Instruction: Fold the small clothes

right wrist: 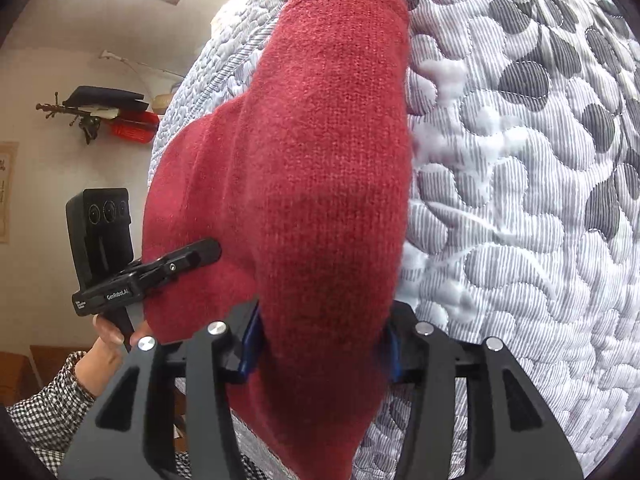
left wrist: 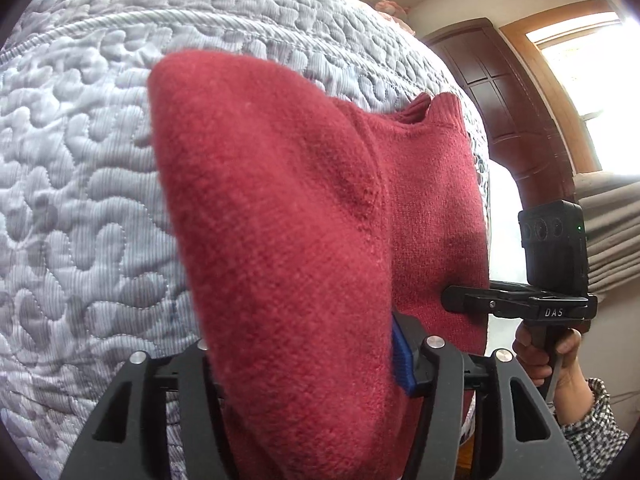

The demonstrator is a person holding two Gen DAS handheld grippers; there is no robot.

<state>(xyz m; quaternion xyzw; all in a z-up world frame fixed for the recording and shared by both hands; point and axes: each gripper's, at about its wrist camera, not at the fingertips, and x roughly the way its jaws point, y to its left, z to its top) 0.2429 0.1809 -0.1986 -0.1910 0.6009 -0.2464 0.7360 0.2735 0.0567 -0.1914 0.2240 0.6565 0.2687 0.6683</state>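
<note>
Gripping a red sweater (left wrist: pixel 288 216), grippers marked "DAS" (left wrist: pixel 452 300) and "GenRobot.AI" (right wrist: pixel 212 250).

Red sweater (left wrist: pixel 280 220); grey-patterned quilt (left wrist: pixel 80 200); checked sleeve (left wrist: pixel 592 436)

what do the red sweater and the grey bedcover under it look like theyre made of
Red sweater: a soft knit, likely wool or acrylic, matte and slightly fuzzy; fine knit rows show, with a ribbed collar. Both tongs, left and right, are shut on it.

Grey bedcover: quilted woven fabric, probably cotton or polyester, matte; stitched meander lines puff it up, over a fine printed stripe.
</note>
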